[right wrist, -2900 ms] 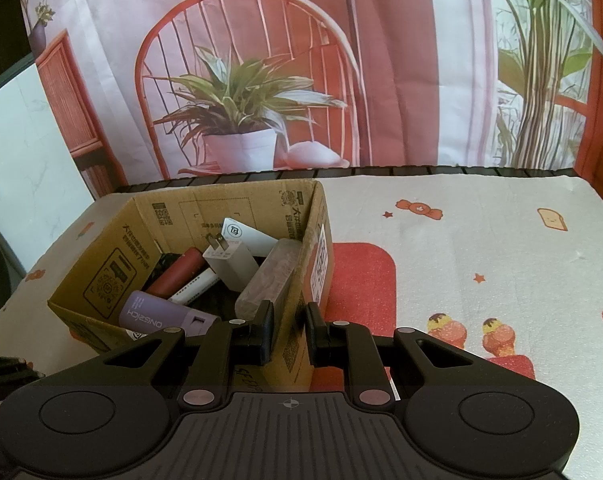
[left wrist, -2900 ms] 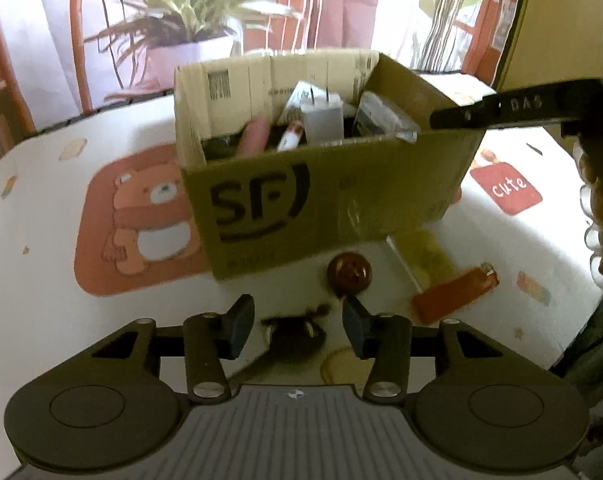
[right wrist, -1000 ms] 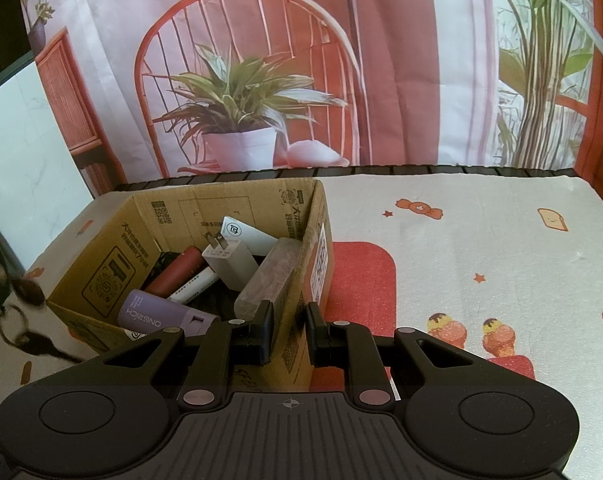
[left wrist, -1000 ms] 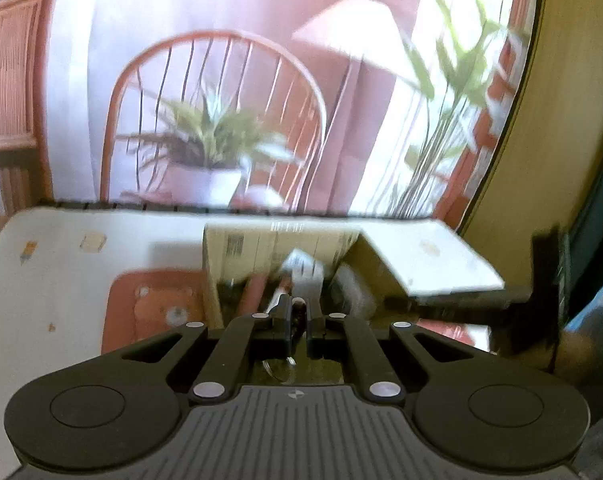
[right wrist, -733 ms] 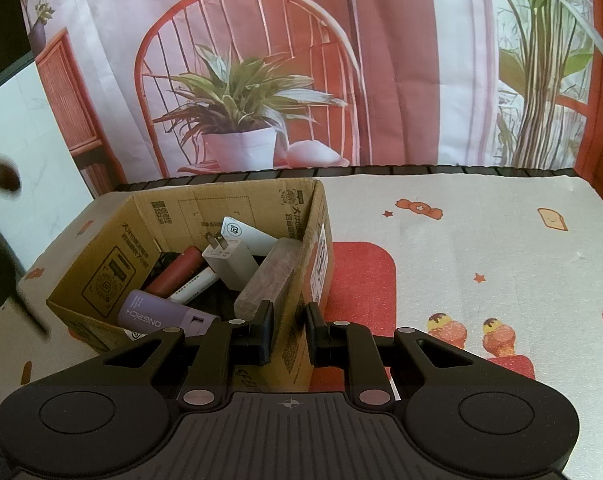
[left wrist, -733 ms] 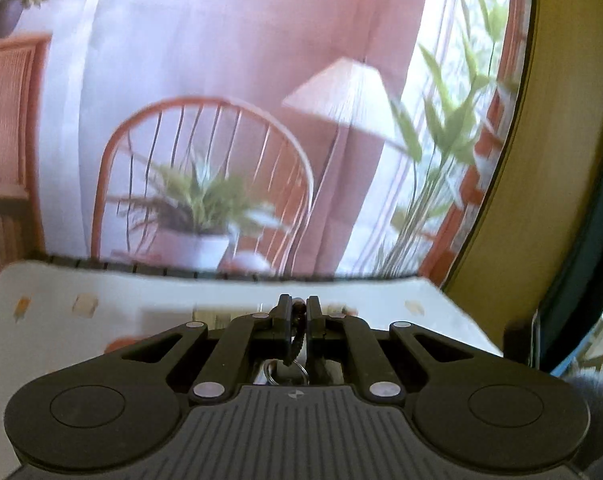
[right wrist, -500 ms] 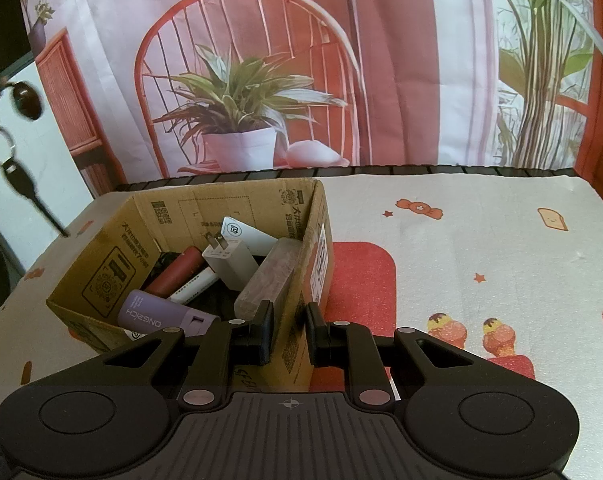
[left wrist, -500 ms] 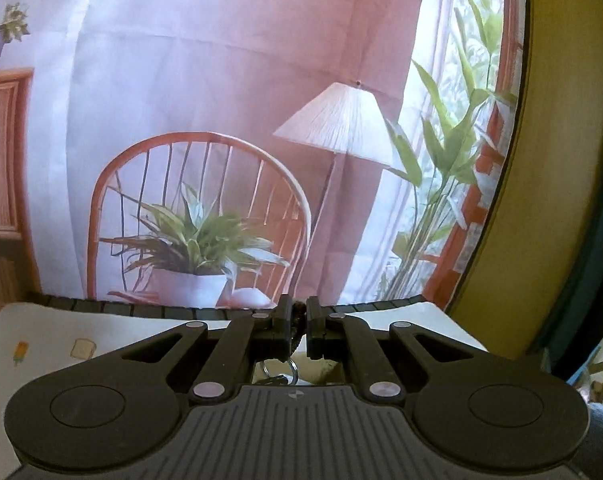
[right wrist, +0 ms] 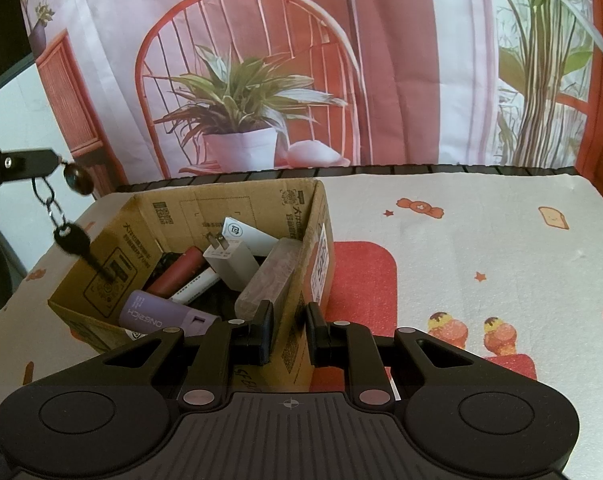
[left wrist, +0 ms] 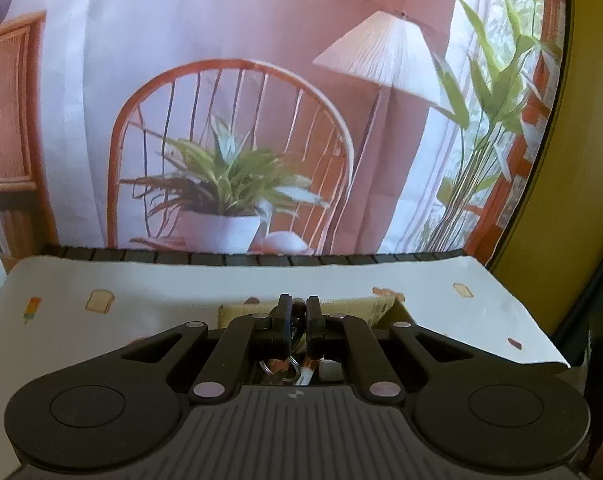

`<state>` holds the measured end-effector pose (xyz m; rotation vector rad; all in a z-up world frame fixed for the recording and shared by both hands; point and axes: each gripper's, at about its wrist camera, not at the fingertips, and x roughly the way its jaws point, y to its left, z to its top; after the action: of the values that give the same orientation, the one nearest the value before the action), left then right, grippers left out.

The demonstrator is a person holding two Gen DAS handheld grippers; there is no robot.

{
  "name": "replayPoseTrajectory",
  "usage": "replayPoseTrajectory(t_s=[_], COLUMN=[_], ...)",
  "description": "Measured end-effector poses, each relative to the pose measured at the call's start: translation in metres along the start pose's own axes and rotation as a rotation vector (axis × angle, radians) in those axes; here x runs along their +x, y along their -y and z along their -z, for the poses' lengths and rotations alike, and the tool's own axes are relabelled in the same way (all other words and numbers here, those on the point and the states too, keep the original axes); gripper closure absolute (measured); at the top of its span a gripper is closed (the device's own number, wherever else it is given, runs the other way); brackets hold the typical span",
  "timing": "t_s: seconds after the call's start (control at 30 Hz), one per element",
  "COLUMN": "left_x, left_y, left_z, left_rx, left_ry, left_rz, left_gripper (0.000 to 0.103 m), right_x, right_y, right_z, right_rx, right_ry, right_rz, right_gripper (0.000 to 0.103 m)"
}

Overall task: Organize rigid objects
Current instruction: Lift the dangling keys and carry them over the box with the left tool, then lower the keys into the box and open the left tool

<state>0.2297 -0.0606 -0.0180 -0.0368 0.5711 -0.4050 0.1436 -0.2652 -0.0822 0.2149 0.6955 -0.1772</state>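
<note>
**Keys held above the cardboard box**

A patterned cloth covers the table, with a printed backdrop behind it; the cardboard box holds a charger and a purple case; the left gripper pinches the keyring above the box's left wall; the right gripper clamps the box's right wall; right of the box the cloth lies bare.

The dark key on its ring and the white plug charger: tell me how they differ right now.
The dark key on its ring hangs in the air from the left tool, over the left rim of the brown cardboard box; the white plug charger lies inside the box among other items. The key is slim, dark metal; the charger is a blocky white body with two prongs. Both are small rigid objects.
</note>
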Motion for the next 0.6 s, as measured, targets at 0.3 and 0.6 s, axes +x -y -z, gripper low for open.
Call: replayPoseTrajectory(t_s=[0.3,0.6], left_x=[0.025,0.058], left_y=[-0.01,-0.008], left_z=[0.013,0.01], left_rx=[-0.01,0.023], left_ry=[-0.085,-0.122], left_rz=[-0.038,-0.073], left_gripper=[0.096,0.096], right_x=[0.0,0.0], right_y=[0.0,0.0], right_z=[0.0,0.0], right_rx=[-0.001,0.001], right_ry=[0.0,0.0], right_rz=[0.0,-0.001], right_gripper=[0.085,0.085])
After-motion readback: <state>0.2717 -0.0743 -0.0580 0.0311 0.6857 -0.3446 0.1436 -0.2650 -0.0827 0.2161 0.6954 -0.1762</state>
